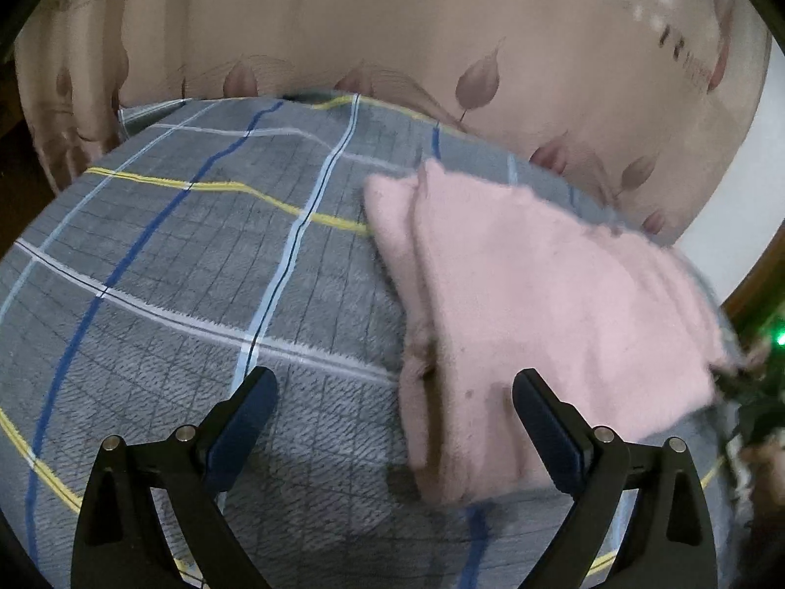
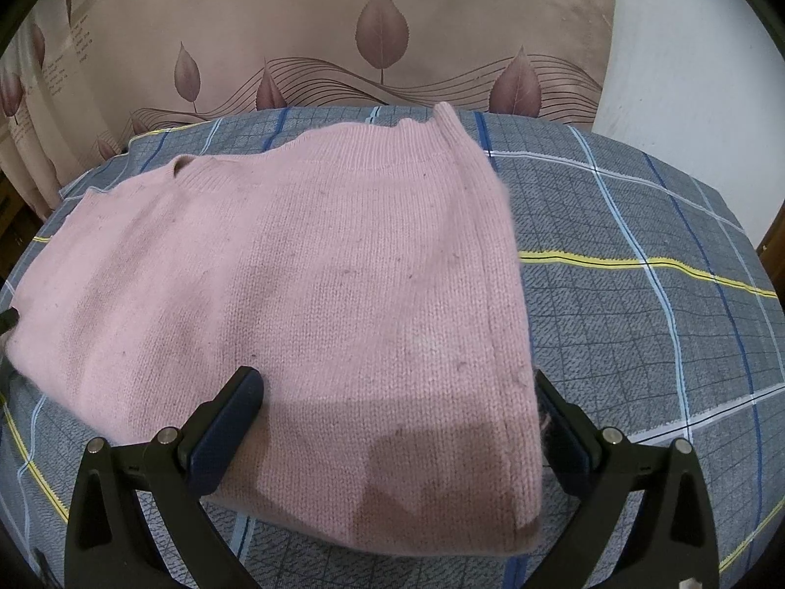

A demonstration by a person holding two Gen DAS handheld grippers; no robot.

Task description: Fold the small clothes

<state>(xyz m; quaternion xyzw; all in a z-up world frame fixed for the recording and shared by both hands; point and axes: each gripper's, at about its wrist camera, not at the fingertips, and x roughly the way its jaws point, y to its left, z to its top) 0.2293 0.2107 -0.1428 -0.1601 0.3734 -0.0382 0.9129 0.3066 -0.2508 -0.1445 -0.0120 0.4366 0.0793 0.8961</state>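
Note:
A pink knit sweater (image 2: 304,294) lies folded on a grey plaid blanket (image 2: 638,343); its ribbed collar points to the far side. My right gripper (image 2: 397,392) hovers open over the sweater's near edge, with the right finger beside the folded right side. In the left wrist view the same pink sweater (image 1: 530,304) lies to the right, blurred at its far right edge. My left gripper (image 1: 392,392) is open, its right finger over the sweater's near left corner and its left finger over bare blanket. Nothing is held in either gripper.
The grey plaid blanket (image 1: 171,294) covers a rounded surface that drops off at its edges. A beige curtain with leaf prints (image 2: 343,39) hangs close behind. A white wall (image 2: 687,73) stands at the right. Dark items and a green light (image 1: 780,341) sit at the far right.

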